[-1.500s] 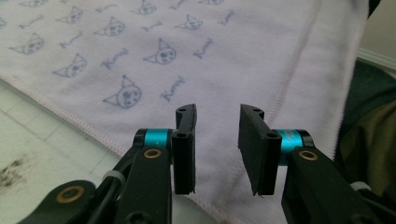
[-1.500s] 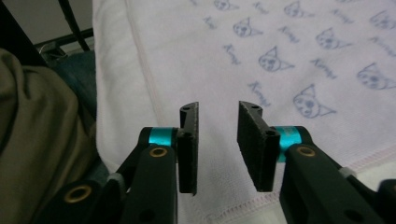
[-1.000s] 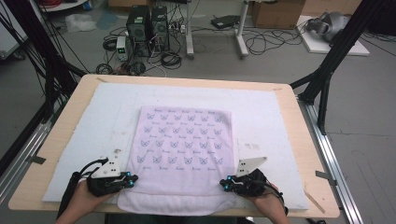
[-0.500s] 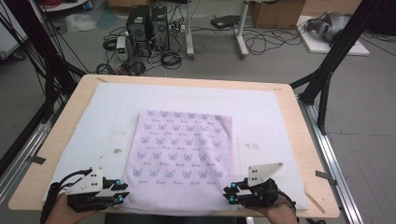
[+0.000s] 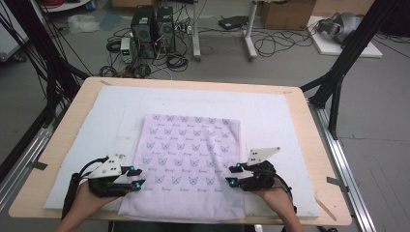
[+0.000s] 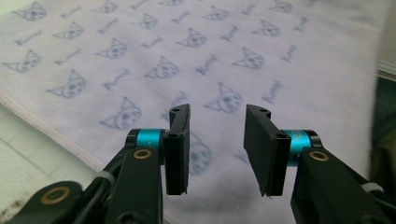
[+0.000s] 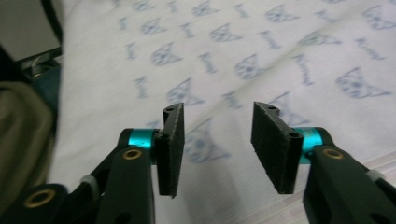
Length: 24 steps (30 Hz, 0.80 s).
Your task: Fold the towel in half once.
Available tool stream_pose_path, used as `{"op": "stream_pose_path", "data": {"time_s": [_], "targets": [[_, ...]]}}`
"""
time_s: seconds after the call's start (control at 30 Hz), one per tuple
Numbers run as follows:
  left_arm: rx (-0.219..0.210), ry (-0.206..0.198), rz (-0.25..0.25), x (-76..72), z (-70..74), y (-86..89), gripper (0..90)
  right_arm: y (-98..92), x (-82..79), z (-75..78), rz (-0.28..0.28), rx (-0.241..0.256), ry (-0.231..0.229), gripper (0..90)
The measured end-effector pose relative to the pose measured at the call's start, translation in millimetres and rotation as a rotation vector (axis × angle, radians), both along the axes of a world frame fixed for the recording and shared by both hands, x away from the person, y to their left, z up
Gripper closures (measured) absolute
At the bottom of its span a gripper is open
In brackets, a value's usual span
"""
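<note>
A cat-print cloth (image 5: 186, 162) lies flat on a white mat (image 5: 270, 111) at the desk's (image 5: 309, 145) near edge, its front hem overhanging. The left gripper (image 5: 134, 178) and right gripper (image 5: 234, 176) flank its near corners, jaws parted and empty. Thin, limp and light, it is probably best pinched at the side hems.

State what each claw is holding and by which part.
Nothing: the left claw and right claw are both open over the cat-print cloth, near its side edges.

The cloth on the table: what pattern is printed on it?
Pale lilac cloth with blue cat faces and small script words, clearest in the left gripper view.
</note>
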<state>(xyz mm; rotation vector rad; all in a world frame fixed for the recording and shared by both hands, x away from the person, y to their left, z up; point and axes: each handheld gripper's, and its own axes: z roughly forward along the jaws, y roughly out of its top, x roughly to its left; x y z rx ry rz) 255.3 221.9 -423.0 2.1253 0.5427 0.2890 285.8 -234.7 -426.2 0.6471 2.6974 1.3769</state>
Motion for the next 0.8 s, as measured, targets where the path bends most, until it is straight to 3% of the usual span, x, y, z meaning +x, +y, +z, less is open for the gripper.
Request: {"op": "stream_pose_path", "data": {"time_s": [0.2, 0.37, 0.8], "targets": [[-0.030, -0.001, 0.067, 24.7, -2.2, -4.5, 55.1, 0.4, 19.0, -5.6, -0.066, -0.001, -0.040, 48.1], [-0.045, -0.008, 0.106, 38.3, -3.6, -5.9, 52.9, -1.7, 26.1, -7.4, -0.104, 0.004, -0.043, 46.8], [-0.046, -0.019, 0.158, 43.6, -3.6, -3.0, 45.6, -6.0, 34.5, -4.5, -0.185, 0.037, -0.085, 34.5]]}}
